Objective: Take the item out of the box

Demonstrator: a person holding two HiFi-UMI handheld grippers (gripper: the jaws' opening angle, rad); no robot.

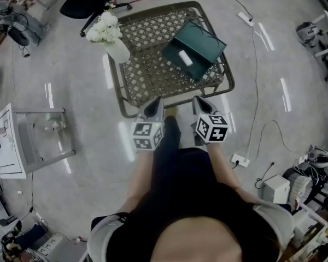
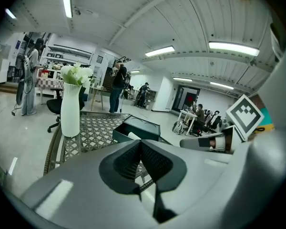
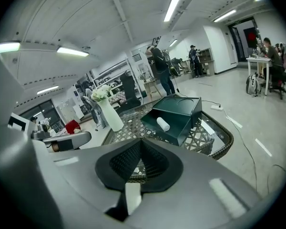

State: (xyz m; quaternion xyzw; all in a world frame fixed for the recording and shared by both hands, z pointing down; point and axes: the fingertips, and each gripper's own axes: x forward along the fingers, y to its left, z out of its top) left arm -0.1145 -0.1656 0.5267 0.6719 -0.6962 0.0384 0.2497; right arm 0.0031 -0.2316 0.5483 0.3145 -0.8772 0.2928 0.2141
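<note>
A dark green open box lies tilted on a wicker lattice table, at its right side. Inside the box rests a small white cylinder, the item, also seen in the right gripper view as the cylinder in the box. My left gripper and right gripper hover side by side just short of the table's near edge, well apart from the box. Both stand shut with nothing between the jaws. The left gripper view shows the box beyond the shut left gripper.
A white vase with white flowers stands at the table's left far corner. A glass-topped side table stands on the floor to the left. Cables and power strips lie on the floor to the right. People stand in the far room.
</note>
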